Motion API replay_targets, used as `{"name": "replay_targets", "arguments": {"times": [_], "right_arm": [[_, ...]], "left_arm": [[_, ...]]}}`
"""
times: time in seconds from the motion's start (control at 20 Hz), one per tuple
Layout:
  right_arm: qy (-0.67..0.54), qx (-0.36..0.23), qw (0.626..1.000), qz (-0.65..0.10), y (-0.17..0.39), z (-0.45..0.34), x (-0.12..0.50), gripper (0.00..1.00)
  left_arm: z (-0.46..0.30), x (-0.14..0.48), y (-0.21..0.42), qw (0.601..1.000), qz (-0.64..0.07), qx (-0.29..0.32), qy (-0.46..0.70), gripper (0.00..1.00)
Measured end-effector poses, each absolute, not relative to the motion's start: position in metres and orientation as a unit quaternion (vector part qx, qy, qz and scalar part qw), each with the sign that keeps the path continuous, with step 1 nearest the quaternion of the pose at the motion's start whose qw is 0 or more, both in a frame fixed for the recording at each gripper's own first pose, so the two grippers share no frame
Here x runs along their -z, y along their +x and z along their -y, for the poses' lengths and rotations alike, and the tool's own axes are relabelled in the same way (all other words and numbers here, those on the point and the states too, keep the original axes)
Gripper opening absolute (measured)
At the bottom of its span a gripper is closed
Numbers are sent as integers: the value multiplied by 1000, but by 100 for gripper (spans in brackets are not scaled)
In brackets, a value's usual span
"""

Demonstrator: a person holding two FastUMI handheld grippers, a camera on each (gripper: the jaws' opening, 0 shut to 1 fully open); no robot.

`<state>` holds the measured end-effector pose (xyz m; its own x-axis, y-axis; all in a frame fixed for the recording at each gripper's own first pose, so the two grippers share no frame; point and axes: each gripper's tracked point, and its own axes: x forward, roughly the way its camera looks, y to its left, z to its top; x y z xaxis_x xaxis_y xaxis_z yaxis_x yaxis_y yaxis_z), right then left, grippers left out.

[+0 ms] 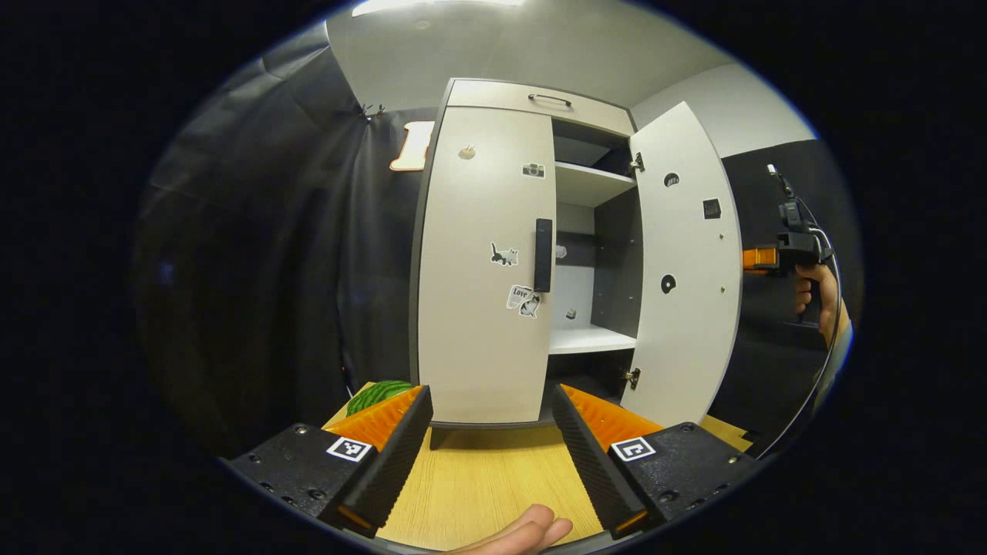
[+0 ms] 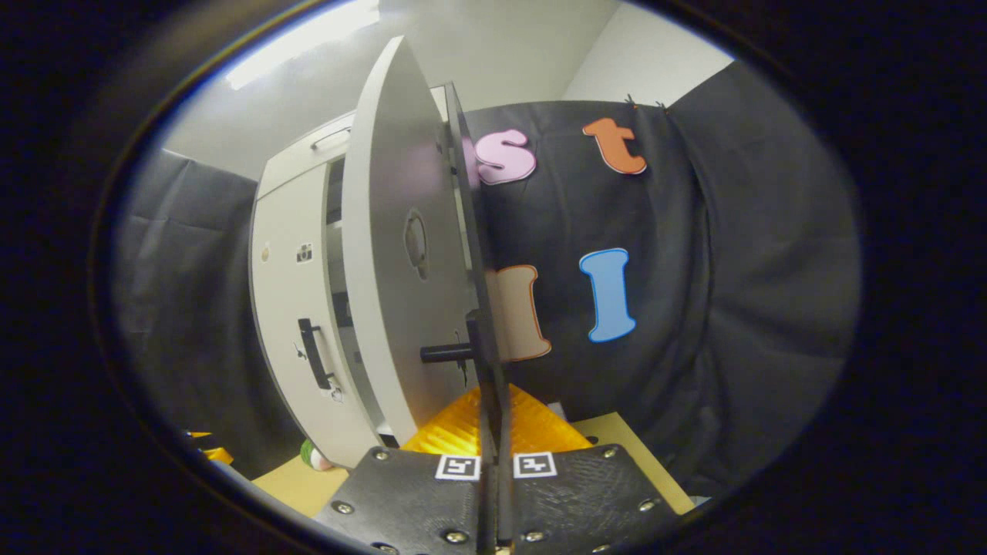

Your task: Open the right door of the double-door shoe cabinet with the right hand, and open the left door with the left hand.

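Observation:
The pale shoe cabinet stands on a wooden table. Its left door is closed, with a dark vertical handle at its right edge. My left gripper is open in front of that door's lower part, not touching it. The right door is swung wide open, showing its inner face. My right gripper sits at that door's free edge, held by a hand. In the right gripper view the right door runs edge-on down between the fingers of my right gripper, which is shut on it.
Behind the open door are two white shelves and a dark interior. A drawer with a handle tops the cabinet. A green striped object lies at the cabinet's lower left. Bare wooden tabletop lies between my left fingers.

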<state>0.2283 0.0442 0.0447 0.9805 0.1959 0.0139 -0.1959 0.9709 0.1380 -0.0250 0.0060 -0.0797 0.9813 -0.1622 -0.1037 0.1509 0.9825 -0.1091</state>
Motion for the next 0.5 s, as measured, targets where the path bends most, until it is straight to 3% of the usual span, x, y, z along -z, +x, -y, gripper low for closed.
{"name": "replay_targets", "arguments": {"times": [0.4, 0.45, 0.5], "right_arm": [[30, -89, 995, 21, 205, -37, -39, 2], [16, -84, 996, 37, 199, -31, -39, 10], [4, -73, 996, 51, 188, -26, -39, 28]], "left_arm": [[-14, 67, -7, 996, -47, 65, -50, 96], [-13, 65, -2, 995, -47, 69, -58, 97], [-13, 63, 2, 994, -47, 71, -62, 97]]}}
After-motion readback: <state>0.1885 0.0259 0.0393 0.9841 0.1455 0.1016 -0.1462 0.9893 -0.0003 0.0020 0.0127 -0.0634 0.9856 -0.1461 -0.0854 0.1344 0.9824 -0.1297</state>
